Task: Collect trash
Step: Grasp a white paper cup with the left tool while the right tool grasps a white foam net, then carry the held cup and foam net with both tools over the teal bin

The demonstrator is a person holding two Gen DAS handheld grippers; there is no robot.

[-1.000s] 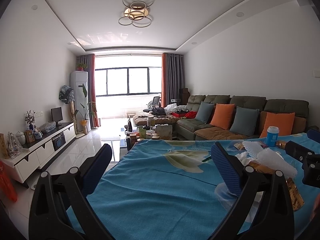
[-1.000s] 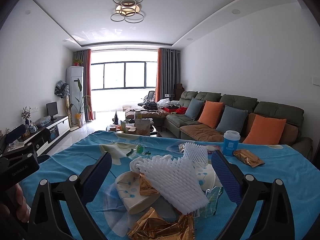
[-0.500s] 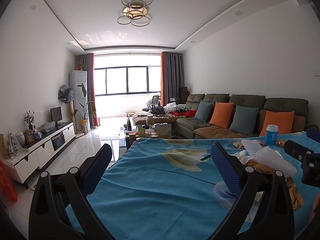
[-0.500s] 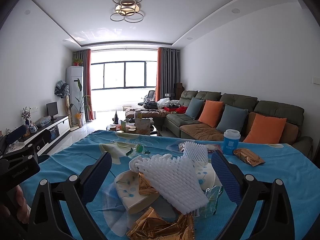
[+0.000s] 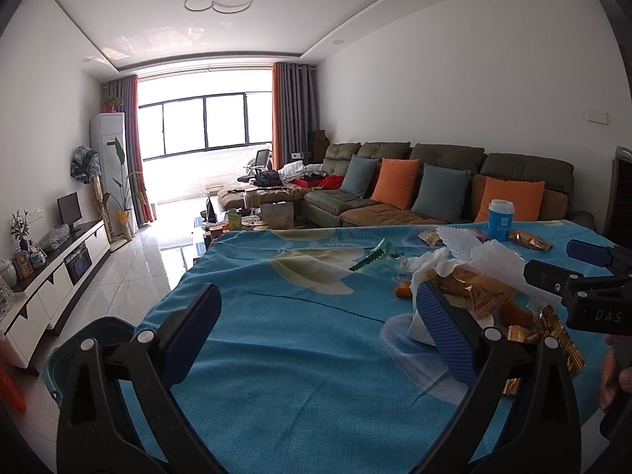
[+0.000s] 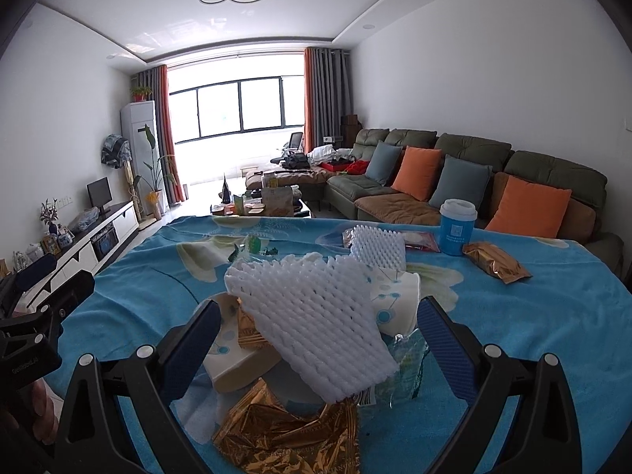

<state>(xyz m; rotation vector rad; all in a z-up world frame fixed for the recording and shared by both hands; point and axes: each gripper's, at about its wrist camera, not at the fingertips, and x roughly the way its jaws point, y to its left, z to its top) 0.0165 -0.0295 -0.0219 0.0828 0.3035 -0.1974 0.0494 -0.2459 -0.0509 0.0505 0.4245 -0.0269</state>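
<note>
Both cameras sit lower and closer to the trash than a second ago, and the left view has swung rightwards so the heap now fills its right side, with a blue bin rim [image 5: 85, 330] showing at the lower left edge of the tabletop [image 5: 276, 347]; the right hand-held gripper [image 6: 319, 339] has closed in on the pile so that the white foam net [image 6: 316, 328] lies between its spread jaws.

Judging from this, the step in hand is the first grab at the heap; to do it well, the right gripper should come down around the foam net and close gently, since the net looks light and springy and would likely slip out of a shallow pinch; taking it near its middle rather than its loose edge seems safer; the gold foil wrappers [image 6: 288, 434] beneath it and the paper packet [image 6: 233, 359] could drag along, so a slow lift would help; the bin appears to be on the left side, which suggests a carry across the tabletop.

The right hand-held gripper is wide apart and grasps nothing, though the net sits close between its pads; whether a pad touches it I cannot tell; the left hand-held gripper [image 5: 316, 330] is equally spread and empty, hovering over bare blue cloth just left of the pile; a blue paper cup [image 6: 457, 227] and another gold wrapper [image 6: 495, 262] wait farther back.
</note>
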